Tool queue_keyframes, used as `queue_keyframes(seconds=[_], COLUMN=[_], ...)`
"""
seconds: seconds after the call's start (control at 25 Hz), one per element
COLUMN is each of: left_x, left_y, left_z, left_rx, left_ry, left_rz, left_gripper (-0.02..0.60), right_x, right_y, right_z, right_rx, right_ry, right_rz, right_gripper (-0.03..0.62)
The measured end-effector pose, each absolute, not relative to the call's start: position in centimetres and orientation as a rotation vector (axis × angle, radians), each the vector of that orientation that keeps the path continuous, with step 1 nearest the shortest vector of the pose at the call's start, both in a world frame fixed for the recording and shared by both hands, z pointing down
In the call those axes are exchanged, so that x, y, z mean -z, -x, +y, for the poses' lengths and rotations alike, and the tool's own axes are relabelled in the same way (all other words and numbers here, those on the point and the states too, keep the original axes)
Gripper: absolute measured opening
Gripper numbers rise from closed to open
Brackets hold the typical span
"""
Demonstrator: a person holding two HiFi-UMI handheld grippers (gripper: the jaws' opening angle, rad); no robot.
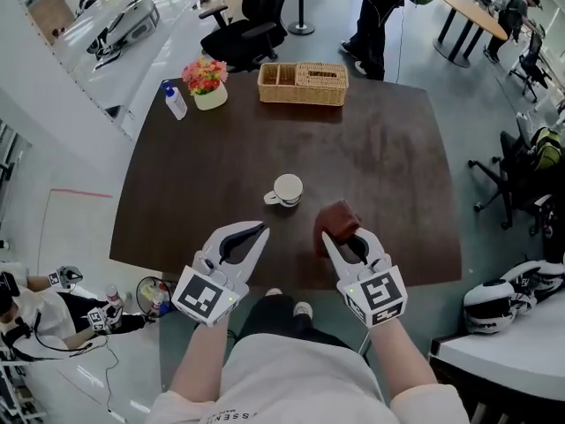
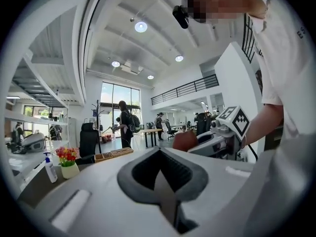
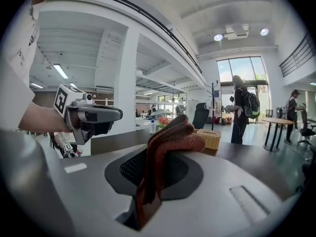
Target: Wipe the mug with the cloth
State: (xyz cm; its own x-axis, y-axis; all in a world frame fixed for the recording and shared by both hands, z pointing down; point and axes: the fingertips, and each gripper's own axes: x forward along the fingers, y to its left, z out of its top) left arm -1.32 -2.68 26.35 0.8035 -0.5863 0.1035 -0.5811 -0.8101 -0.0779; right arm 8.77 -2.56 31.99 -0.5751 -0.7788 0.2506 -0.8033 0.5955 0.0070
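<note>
A white mug (image 1: pixel 287 190) stands upright near the middle of the dark table (image 1: pixel 203 175), handle to the left. My right gripper (image 1: pixel 339 235) is shut on a reddish-brown cloth (image 1: pixel 336 221) just right of and nearer than the mug; the cloth (image 3: pixel 170 139) bunches up out of the jaws in the right gripper view. My left gripper (image 1: pixel 256 234) hovers at the table's near edge, left of the right one, shut with nothing in it. The left gripper (image 2: pixel 165 191) view shows the right gripper (image 2: pixel 219 137) with the cloth (image 2: pixel 183 140).
A wicker basket (image 1: pixel 303 83) stands at the table's far edge. A flower pot (image 1: pixel 207 81) and a pump bottle (image 1: pixel 175 100) sit at the far left corner. An office chair (image 1: pixel 238 29) and a standing person (image 1: pixel 378 16) are beyond the table.
</note>
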Motion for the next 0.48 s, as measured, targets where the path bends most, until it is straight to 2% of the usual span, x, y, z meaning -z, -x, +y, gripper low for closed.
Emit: queue_keyframes(seconds=[0.32,0.48], left_x=[-24.3,-24.9], left_y=[5.3,6.5], left_z=[2.8,9.2], left_rx=[0.143,0.126], left_ry=[2.911,2.904], left_rz=[1.024,0.999], left_gripper=[0.0,0.0], right_x=[-30.2,-29.9], right_y=[-6.7,-5.7], right_z=[4.6,10.5], right_rx=[-0.169,-0.088], right_ry=[-1.373,-1.427], right_rz=[-2.603,-2.593], right_gripper=[0.081,0.08])
